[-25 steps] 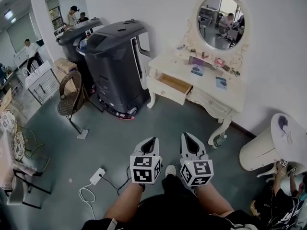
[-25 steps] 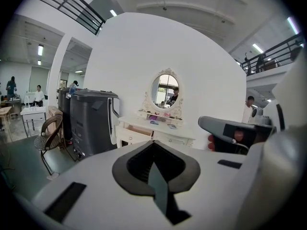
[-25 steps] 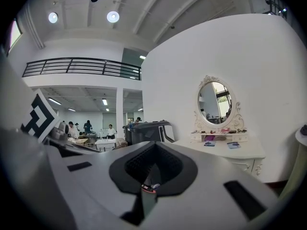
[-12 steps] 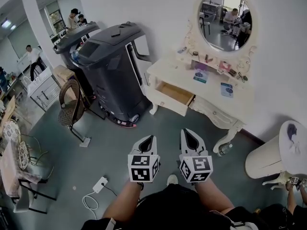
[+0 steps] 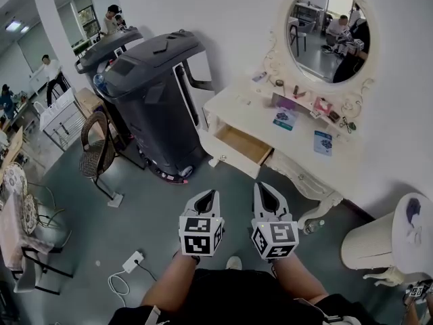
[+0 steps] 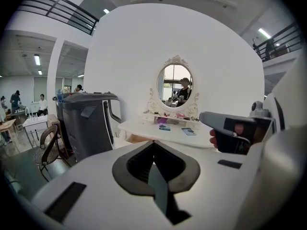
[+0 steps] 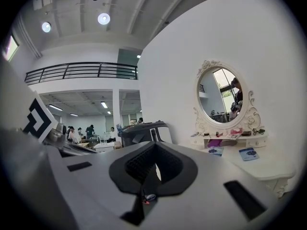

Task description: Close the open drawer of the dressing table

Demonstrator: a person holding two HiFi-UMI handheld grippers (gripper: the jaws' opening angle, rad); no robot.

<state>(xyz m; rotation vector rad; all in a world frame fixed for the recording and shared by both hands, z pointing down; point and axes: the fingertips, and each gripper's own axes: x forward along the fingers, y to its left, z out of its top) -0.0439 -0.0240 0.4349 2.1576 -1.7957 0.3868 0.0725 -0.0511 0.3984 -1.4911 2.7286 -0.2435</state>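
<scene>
1. My left tongs (image 5: 214, 195), white plastic with black pads, are pressed together on nothing, well short of the furniture.
2. The cream wooden drawer (image 5: 238, 146) stands pulled out of the ornate white dressing table (image 5: 247, 103), ahead of both tongs and untouched, so nothing is done yet.
3. My right tongs (image 5: 262, 189) are likewise closed and empty. Left to do, I judge: approach and push the front in.

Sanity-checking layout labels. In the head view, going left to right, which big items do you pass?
wicker chair -> dark grey machine -> open drawer -> oval mirror -> round white table
</scene>
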